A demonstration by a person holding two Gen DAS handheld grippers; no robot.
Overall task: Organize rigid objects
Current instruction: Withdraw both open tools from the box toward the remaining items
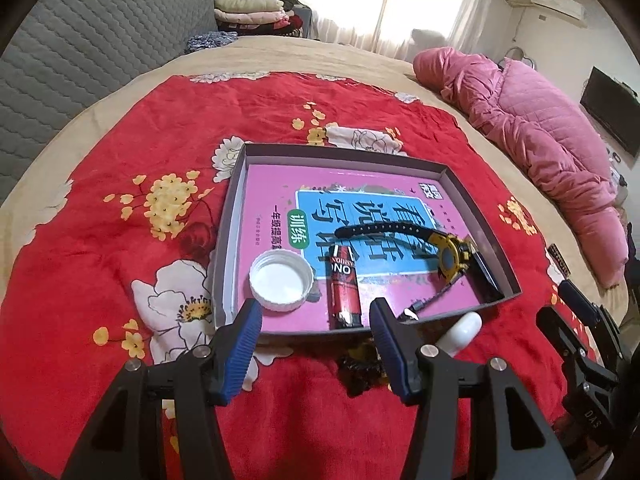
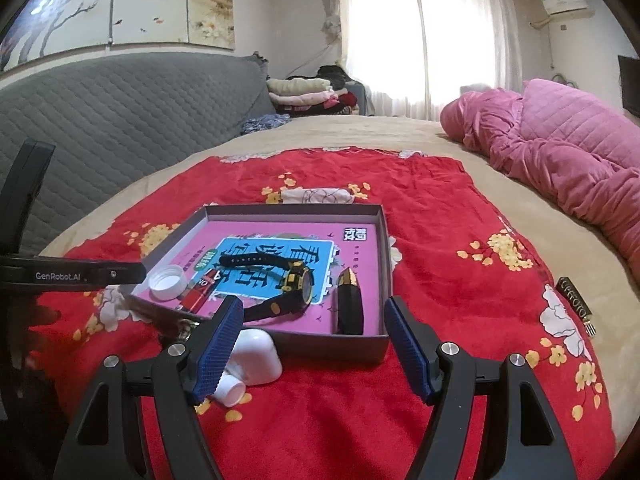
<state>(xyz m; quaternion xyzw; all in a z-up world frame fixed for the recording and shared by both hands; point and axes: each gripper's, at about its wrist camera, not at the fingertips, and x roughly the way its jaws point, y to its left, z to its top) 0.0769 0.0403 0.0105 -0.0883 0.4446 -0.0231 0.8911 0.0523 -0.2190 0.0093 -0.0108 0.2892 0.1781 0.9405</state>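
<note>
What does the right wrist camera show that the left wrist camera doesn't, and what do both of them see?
Only the right wrist view shows the whole white case and the small white cylinder in front of the box, and the black-and-gold item in full. Only the left wrist view shows the red lighter in full length. Both show the shallow box on the red floral cloth, the white cap and the wristwatch on the pink book.

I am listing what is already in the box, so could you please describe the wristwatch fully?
The wristwatch has a black perforated strap and a yellow-and-black case with a dark dial. It looks like plastic or rubber. It lies unbuckled on the pink book inside the shallow box, case propped on edge, apart from both grippers.
</note>
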